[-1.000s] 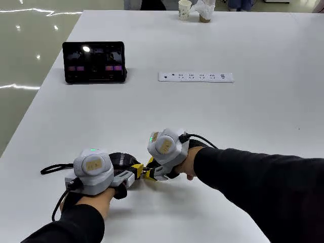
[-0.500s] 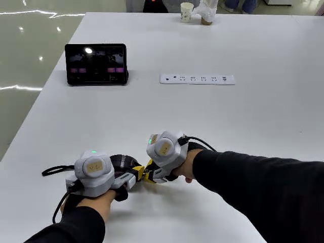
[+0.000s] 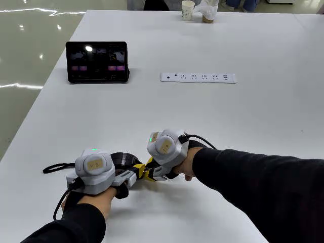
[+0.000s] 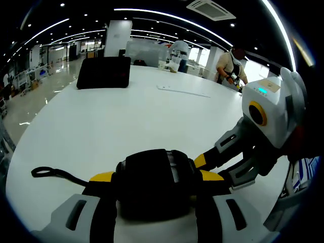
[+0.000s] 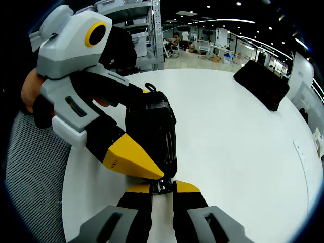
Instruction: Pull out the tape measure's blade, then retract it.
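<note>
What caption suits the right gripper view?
Right gripper pinches the blade tip while left gripper clamps the tape measure.

right gripper (image 5: 162, 195) tight on tape measure (image 5: 152, 126) tip

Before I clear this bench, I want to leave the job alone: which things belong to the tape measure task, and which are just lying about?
In the job: tape measure, clamped in the left hand-held gripper; right hand-held gripper at its blade end.
Lying about: tablet, power strip, paper cup at the far edge.
</note>
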`<state>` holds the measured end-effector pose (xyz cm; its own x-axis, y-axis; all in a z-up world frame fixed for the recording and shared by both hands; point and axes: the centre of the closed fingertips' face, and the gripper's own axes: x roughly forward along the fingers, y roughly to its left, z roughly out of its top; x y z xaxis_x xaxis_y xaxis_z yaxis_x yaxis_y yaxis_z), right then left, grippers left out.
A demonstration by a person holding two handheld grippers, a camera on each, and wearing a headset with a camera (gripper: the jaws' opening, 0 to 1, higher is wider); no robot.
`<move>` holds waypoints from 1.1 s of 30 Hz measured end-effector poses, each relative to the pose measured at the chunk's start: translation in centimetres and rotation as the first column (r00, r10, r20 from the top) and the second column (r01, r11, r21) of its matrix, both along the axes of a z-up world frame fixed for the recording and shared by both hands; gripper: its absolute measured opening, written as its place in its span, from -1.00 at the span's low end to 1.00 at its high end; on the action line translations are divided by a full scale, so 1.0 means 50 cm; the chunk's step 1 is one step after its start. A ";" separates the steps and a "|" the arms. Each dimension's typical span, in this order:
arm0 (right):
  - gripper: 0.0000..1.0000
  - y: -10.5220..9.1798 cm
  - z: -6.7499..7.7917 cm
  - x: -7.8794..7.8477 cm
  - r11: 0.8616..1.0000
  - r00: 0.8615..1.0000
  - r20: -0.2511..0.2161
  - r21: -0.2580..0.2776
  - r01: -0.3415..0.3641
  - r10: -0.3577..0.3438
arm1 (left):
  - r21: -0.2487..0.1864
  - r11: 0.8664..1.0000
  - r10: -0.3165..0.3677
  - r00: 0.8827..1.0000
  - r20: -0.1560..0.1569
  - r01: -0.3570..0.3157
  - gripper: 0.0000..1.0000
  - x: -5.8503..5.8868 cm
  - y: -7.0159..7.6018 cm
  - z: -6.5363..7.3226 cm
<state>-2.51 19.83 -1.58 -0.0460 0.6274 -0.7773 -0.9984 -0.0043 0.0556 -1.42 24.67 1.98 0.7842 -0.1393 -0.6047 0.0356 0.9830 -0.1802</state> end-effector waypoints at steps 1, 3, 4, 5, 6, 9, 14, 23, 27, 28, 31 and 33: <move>-0.76 0.000 0.000 0.000 1.000 1.000 0.001 0.000 0.000 0.000 | 0.000 1.000 0.000 1.000 0.000 0.000 0.15 0.000 0.000 0.000; -0.75 0.000 0.000 -0.001 1.000 1.000 0.003 0.000 0.000 0.000 | -0.001 1.000 -0.002 1.000 0.000 0.002 0.15 0.000 0.000 0.000; -0.75 0.000 0.000 -0.001 1.000 1.000 0.003 0.000 0.002 -0.002 | 0.000 1.000 -0.002 1.000 -0.001 0.002 0.15 0.000 0.000 0.000; -0.75 0.000 0.000 -0.001 1.000 1.000 0.005 0.000 0.003 -0.003 | 0.000 1.000 -0.004 1.000 -0.001 0.004 0.15 0.000 0.000 0.000; -0.75 -0.001 0.001 -0.002 1.000 1.000 0.006 -0.001 0.005 -0.005 | 0.000 1.000 -0.005 1.000 -0.001 0.005 0.16 0.000 0.000 0.000; -0.75 0.000 0.001 -0.001 1.000 1.000 0.012 -0.006 0.006 -0.006 | 0.004 1.000 -0.007 1.000 0.000 0.007 0.16 0.000 -0.001 -0.001; -0.74 -0.001 0.001 -0.004 1.000 1.000 0.024 -0.013 0.006 -0.006 | 0.026 1.000 -0.016 1.000 0.002 0.016 0.19 0.002 -0.002 0.001; -0.73 -0.011 0.013 -0.011 1.000 0.999 0.035 0.001 0.026 -0.026 | 0.044 0.997 -0.064 0.998 0.002 0.064 0.20 -0.001 -0.003 0.004; -0.74 -0.027 0.020 -0.014 0.999 0.999 0.032 0.000 0.040 -0.040 | 0.046 0.995 -0.091 0.996 0.002 0.091 0.19 -0.003 -0.004 0.006; -0.77 -0.035 0.020 -0.016 0.999 0.999 0.027 -0.001 0.045 -0.045 | 0.040 0.994 -0.102 0.995 0.001 0.102 0.18 -0.004 -0.004 0.007; -0.78 -0.051 0.022 -0.023 0.998 0.998 0.024 -0.002 0.057 -0.057 | 0.053 0.988 -0.145 0.989 0.001 0.144 0.16 -0.006 -0.004 0.011; -0.77 -0.061 0.025 -0.025 0.998 0.997 0.026 0.000 0.066 -0.066 | 0.067 0.982 -0.176 0.984 0.001 0.175 0.15 -0.009 -0.006 0.017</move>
